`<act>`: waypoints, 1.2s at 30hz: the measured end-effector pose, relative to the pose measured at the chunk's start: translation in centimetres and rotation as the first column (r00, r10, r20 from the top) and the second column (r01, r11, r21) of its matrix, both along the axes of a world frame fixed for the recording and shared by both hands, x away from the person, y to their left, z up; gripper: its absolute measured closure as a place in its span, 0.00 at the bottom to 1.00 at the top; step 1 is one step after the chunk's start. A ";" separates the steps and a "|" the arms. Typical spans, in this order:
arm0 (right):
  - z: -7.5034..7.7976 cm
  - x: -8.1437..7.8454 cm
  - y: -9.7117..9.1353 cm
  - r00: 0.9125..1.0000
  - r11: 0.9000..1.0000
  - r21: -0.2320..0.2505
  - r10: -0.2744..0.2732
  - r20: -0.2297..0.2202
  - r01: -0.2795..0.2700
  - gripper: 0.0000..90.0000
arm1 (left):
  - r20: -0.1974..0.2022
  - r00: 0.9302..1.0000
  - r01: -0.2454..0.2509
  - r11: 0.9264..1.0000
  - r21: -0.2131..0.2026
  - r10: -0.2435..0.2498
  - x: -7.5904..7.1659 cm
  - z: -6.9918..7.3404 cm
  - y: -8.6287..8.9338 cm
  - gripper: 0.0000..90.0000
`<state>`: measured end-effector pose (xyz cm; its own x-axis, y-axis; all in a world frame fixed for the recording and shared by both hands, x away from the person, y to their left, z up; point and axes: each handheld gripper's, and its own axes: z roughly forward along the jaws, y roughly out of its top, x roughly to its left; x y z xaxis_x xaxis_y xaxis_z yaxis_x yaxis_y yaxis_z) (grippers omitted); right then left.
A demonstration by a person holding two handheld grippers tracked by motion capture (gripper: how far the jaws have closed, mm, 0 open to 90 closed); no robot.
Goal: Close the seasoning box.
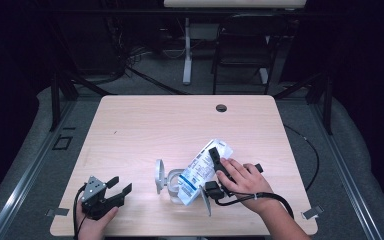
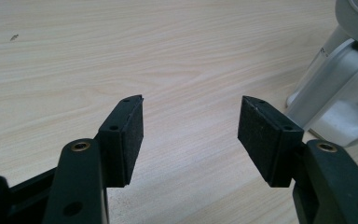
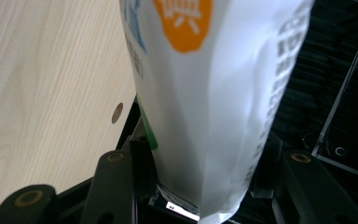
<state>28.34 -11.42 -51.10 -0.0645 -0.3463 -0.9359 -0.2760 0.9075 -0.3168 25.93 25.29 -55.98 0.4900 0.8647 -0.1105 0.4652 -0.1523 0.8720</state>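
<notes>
A white printed pouch hangs tilted over the table, its lower end at a clear open-topped container. A round grey lid stands on edge at the container's left. My right gripper is shut on the pouch's upper end. In the right gripper view the pouch, with an orange mark, is pressed between the jaws of the right gripper. My left gripper rests near the front left edge, open with nothing between the jaws. The left gripper view shows this gripper over bare wood, with the container off to its right.
The light wooden table has a round cable hole near its far edge. A dark chair and a white desk leg stand beyond it. A black cable curves off the right side.
</notes>
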 end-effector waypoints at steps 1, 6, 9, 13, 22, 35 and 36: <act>0.0 0.0 0.0 1.000 1.000 -0.001 0.003 -0.001 -0.003 0.62 | 0.000 1.000 0.000 1.000 0.000 0.000 0.0 0.0 0.0 0.45; 0.0 0.0 0.0 1.000 1.000 -0.003 0.003 0.002 -0.003 0.62 | 0.000 1.000 -0.001 1.000 -0.001 0.001 0.0 0.0 0.0 0.45; 0.1 0.0 0.0 1.000 1.000 -0.005 0.004 0.005 -0.004 0.62 | -0.001 1.000 0.000 1.000 -0.001 0.000 0.0 0.0 0.0 0.45; 0.1 0.0 0.1 1.000 1.000 -0.005 0.004 0.008 -0.004 0.63 | -0.001 1.000 0.000 1.000 -0.001 0.000 0.0 0.0 0.0 0.45; 0.2 -0.1 0.1 1.000 1.000 -0.008 0.000 0.010 0.000 0.63 | -0.008 1.000 0.004 1.000 0.003 -0.004 0.0 0.1 0.1 0.45; 0.3 0.0 0.1 1.000 1.000 -0.012 0.027 0.010 -0.027 0.63 | 0.000 1.000 -0.001 1.000 -0.001 0.001 0.0 0.0 0.0 0.45; 0.3 0.0 0.1 1.000 1.000 -0.016 0.024 0.012 -0.024 0.64 | -0.005 1.000 0.002 1.000 0.003 -0.002 0.0 0.0 0.1 0.45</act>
